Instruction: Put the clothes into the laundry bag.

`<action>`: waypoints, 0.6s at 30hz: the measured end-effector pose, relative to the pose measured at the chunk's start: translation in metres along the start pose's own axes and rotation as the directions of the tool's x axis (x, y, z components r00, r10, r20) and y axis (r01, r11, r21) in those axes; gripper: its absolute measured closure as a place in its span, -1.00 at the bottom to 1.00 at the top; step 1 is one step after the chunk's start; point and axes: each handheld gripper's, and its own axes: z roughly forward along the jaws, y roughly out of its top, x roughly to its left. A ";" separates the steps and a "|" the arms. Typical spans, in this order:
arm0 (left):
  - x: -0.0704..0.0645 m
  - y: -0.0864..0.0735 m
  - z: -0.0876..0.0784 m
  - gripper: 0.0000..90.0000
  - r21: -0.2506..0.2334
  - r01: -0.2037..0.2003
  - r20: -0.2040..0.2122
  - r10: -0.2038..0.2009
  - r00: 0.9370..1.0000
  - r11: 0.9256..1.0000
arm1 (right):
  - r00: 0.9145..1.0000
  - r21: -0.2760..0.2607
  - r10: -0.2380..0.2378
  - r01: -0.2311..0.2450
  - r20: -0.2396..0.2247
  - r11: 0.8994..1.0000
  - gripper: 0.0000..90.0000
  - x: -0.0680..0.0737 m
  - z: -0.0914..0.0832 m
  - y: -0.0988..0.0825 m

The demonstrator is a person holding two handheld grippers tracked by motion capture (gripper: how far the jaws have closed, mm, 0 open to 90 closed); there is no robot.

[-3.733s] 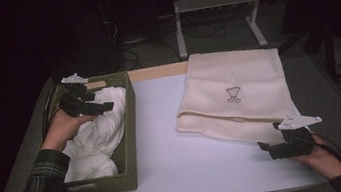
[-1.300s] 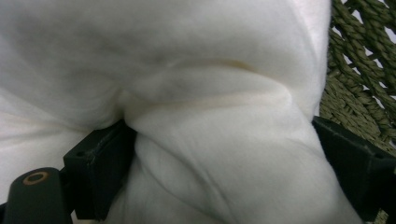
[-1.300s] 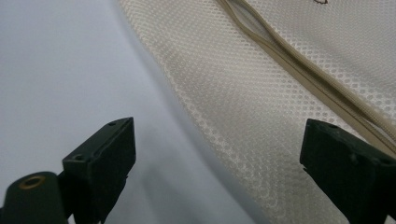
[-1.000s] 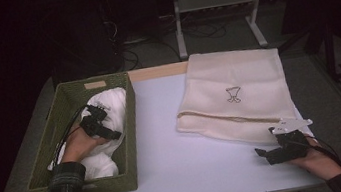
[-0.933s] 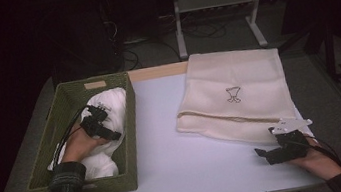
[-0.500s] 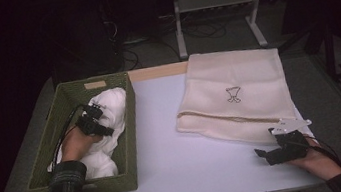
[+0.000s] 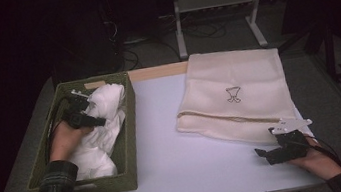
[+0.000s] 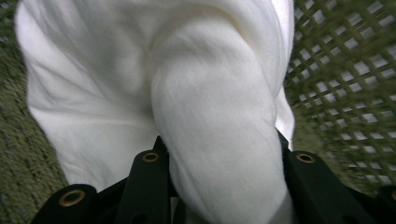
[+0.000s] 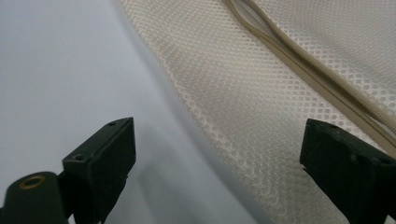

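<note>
Dark floor and a metal stand frame lie beyond the far edge of a pale table [image 7: 167, 157]. At its left stands a green woven basket [image 7: 128, 132] full of crumpled white cloth [image 7: 106, 120]; at the right a cream mesh laundry bag [image 7: 238, 91] lies flat, its zipper edge toward the near side.

Inside the basket the left gripper [image 7: 92, 118] has just been closing its jaws, and in the left gripper view a thick fold of the white cloth [image 8: 219, 130] is bunched between them, pressed on both sides: it is clenched on the fabric. The right gripper [image 7: 267, 153] rests near the table's near right corner, just beside the bag's near edge, its jaws spread wide over the mesh [image 9: 243, 116] with nothing pinched.

By my reading, the step in hand is pulling the white cloth out of the basket, presumably to go into the bag. The next move calls for lifting the bundle clear of the basket wall without trailing folds catching, while the right gripper takes the bag's zipper edge and opens its mouth.
</note>
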 end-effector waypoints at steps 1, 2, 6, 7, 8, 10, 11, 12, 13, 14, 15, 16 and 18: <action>0.000 0.001 -0.005 0.41 -0.014 0.004 0.001 -0.004 1.000 1.000 | 1.000 -0.002 0.000 0.000 0.000 1.000 -0.78 0.000 0.000 0.000; 0.001 0.001 -0.010 0.41 -0.028 0.009 0.012 -0.009 1.000 1.000 | 1.000 -0.002 0.000 0.000 0.000 1.000 -0.78 0.000 -0.001 0.000; 0.000 0.004 -0.025 0.42 -0.062 0.005 0.022 -0.004 1.000 0.998 | 1.000 -0.003 0.001 -0.001 0.001 1.000 -0.78 0.000 -0.001 0.000; 0.000 0.004 -0.026 0.42 -0.058 -0.002 0.018 0.003 1.000 0.998 | 1.000 -0.003 0.001 -0.001 0.001 1.000 -0.78 0.000 -0.001 0.000; -0.001 0.004 -0.026 0.41 -0.050 -0.011 0.009 0.011 1.000 0.999 | 1.000 -0.003 0.000 0.000 0.002 1.000 -0.78 0.000 0.000 0.000; -0.001 0.003 -0.021 0.41 -0.036 -0.007 0.009 0.007 1.000 0.999 | 1.000 -0.002 0.000 0.000 0.002 1.000 -0.78 0.000 0.000 0.000; -0.001 0.003 -0.018 0.41 -0.033 -0.009 0.006 0.009 1.000 0.999 | 1.000 -0.002 0.000 0.000 0.003 1.000 -0.78 0.001 -0.001 0.000; -0.002 0.003 -0.016 0.41 -0.031 -0.009 0.006 0.009 1.000 0.999 | 1.000 -0.003 0.000 0.000 0.002 1.000 -0.78 0.000 -0.001 0.000; -0.002 0.002 -0.012 0.41 -0.029 -0.007 0.004 0.007 1.000 1.000 | 1.000 -0.005 0.001 -0.001 0.002 1.000 -0.78 0.000 -0.001 0.000; -0.001 0.002 -0.008 0.38 -0.025 -0.011 -0.002 0.011 1.000 1.000 | 1.000 -0.005 0.000 0.000 0.004 1.000 -0.78 0.000 -0.001 0.000; -0.002 0.002 -0.004 0.35 -0.010 -0.017 -0.010 0.017 1.000 1.000 | 1.000 -0.004 0.002 -0.002 0.003 1.000 -0.78 0.000 -0.001 0.000; -0.002 0.001 -0.001 0.30 -0.003 -0.015 -0.012 0.015 1.000 1.000 | 1.000 -0.002 0.000 0.000 0.003 1.000 -0.78 0.000 0.000 0.000; 0.001 -0.001 0.006 0.10 0.020 0.001 0.007 -0.001 1.000 1.000 | 1.000 -0.002 -0.001 0.001 0.003 1.000 -0.78 0.000 -0.001 0.000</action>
